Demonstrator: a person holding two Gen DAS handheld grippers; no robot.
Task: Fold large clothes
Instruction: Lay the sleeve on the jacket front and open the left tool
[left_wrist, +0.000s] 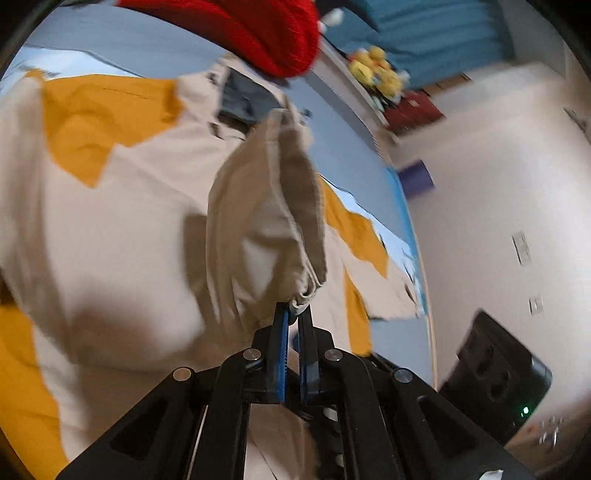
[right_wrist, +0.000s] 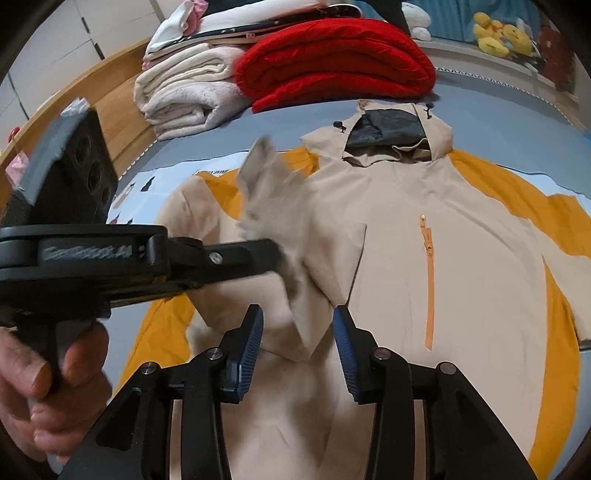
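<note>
A beige and mustard hooded jacket (right_wrist: 399, 229) lies face up on a blue bed sheet (right_wrist: 491, 125), hood at the far end, orange zip (right_wrist: 428, 280) down its chest. My left gripper (left_wrist: 294, 314) is shut on the cuff of the jacket's beige sleeve (left_wrist: 258, 221) and holds it lifted over the jacket body (left_wrist: 129, 221). In the right wrist view the left gripper (right_wrist: 275, 254) comes in from the left with the blurred sleeve (right_wrist: 269, 192) hanging from it. My right gripper (right_wrist: 298, 336) is open and empty above the jacket's lower left part.
A folded red blanket (right_wrist: 332, 55) and a stack of white towels (right_wrist: 184, 92) lie at the bed's far end. Yellow plush toys (right_wrist: 498, 33) sit on a ledge behind. A wooden bed frame (right_wrist: 114, 99) runs along the left. A white wall (left_wrist: 498, 184) is beside the bed.
</note>
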